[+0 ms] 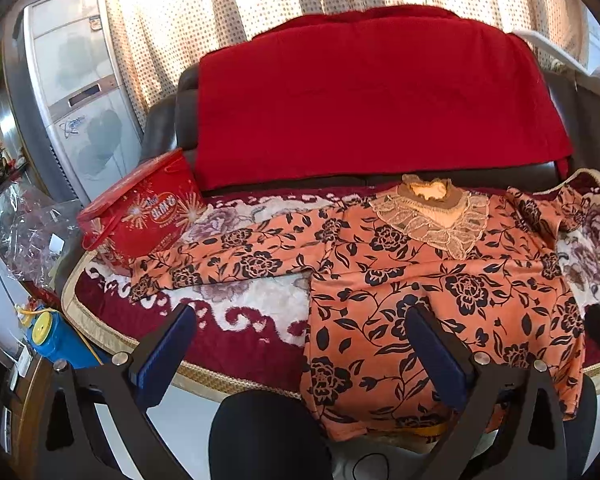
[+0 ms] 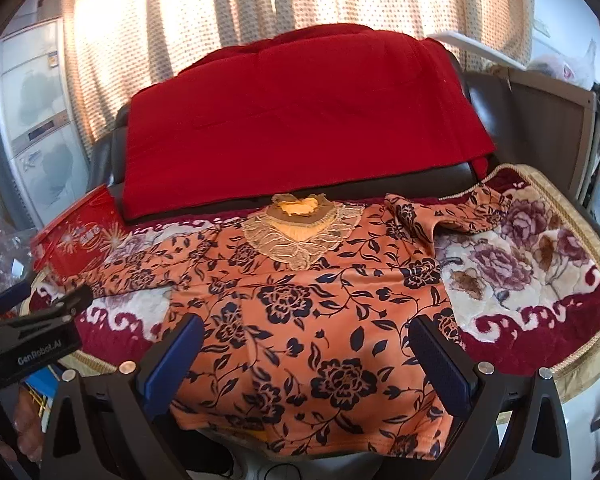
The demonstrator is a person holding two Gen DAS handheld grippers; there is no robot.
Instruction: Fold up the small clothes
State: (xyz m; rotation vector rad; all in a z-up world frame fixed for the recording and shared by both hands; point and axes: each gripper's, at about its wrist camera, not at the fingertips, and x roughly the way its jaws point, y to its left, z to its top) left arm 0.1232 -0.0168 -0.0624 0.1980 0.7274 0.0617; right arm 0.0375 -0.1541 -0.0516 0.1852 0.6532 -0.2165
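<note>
Orange flowered top (image 2: 312, 312) lies flat on a floral blanket (image 2: 540, 280), just ahead of the right gripper (image 2: 306, 364) and left gripper (image 1: 300, 356), both spread wide, holding nothing.

"GenRobot.AI" on left gripper (image 2: 66, 300)

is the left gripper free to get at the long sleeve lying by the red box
Probably yes: the left gripper is open and empty, and the sleeve lies flat on the blanket, uncovered; the red box only borders its far end.
</note>
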